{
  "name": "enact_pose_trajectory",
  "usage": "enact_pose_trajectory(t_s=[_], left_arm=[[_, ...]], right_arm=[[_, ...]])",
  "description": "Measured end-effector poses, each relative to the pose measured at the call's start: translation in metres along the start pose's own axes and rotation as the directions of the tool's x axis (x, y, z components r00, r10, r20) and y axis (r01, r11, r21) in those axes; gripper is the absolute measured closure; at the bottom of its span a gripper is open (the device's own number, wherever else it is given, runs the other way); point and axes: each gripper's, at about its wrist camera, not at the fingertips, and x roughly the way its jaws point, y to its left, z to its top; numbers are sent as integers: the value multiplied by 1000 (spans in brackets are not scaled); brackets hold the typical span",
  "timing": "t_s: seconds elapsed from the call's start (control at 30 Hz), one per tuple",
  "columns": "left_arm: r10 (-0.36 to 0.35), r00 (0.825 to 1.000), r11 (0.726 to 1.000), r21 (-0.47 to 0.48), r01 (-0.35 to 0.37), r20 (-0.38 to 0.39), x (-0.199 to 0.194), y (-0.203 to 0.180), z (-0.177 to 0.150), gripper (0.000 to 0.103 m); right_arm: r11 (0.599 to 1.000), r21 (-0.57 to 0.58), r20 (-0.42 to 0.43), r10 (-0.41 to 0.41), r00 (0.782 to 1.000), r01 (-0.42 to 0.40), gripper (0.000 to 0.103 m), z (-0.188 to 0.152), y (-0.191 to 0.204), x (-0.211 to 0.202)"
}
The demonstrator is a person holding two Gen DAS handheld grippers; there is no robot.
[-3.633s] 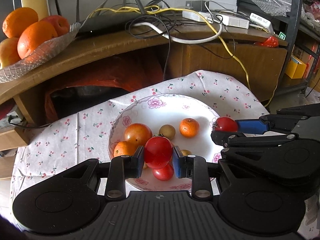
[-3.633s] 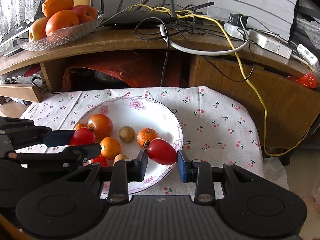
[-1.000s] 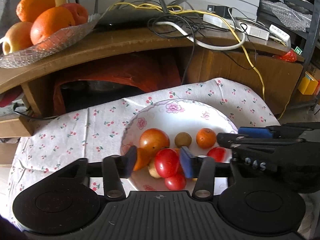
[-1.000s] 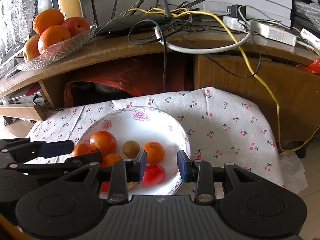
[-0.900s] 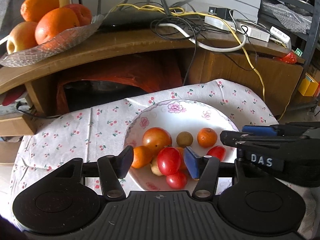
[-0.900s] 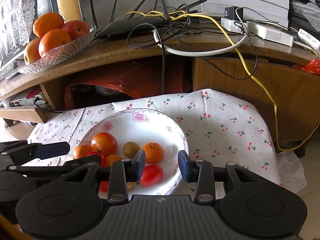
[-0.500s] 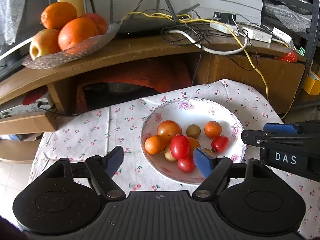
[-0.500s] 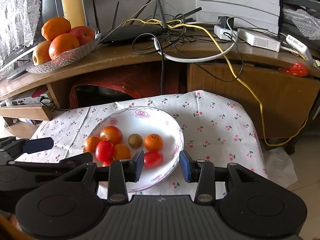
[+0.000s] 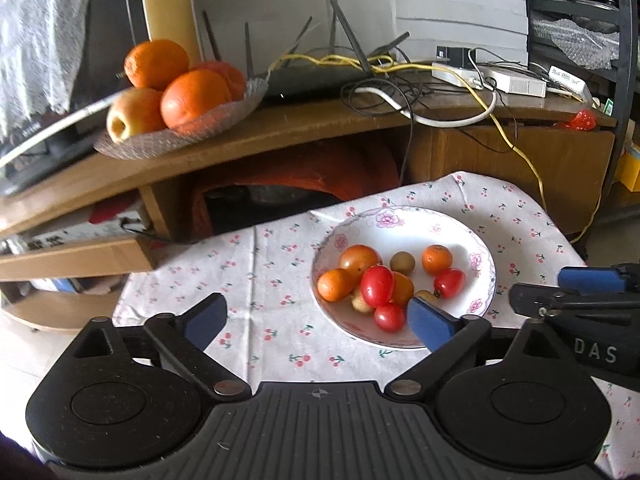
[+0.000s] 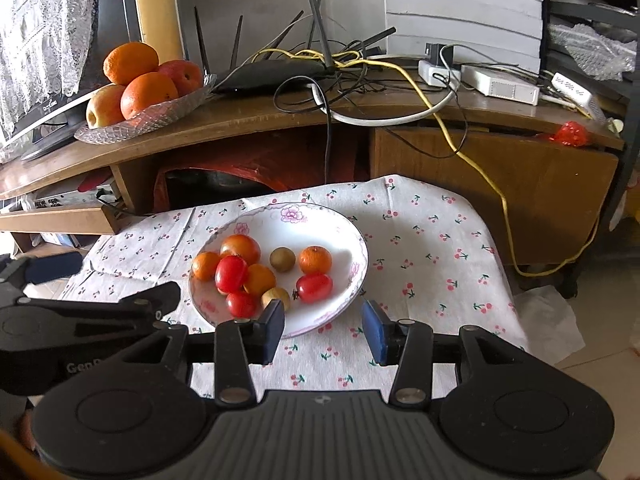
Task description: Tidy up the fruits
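Now both of my tools hang empty above the cloth: the left hand-held gripper spread wide, the right hand-held gripper parted too. The fruits sit gathered in the flowered plate, so nothing can roll off the worktop.

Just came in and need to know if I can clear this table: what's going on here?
A person is sorting fruit with two handheld claws. Right now both the left claw and the right claw are open and empty, held above the flowered cloth near the white plate. The tomatoes and small oranges all lie in the plate.
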Motion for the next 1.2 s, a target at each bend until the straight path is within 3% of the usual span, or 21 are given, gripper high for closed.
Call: enact_pose_trajectory(t_s=[0.23, 0.7, 1.2], left_arm=[[68, 997, 995, 71, -71, 47, -24, -9, -11, 0], [32, 998, 999, 29, -34, 53, -67, -4, -36, 0], [-2, 1000, 1000, 1, 2, -27, -99, -5, -76, 0]], right_arm=[[1000, 5, 21, -3, 1000, 3, 59, -13, 1, -22], [1000, 28, 45, 10, 999, -11, 58, -44, 8, -69], [999, 38, 8, -13, 1000, 13, 58, -87, 11, -107]])
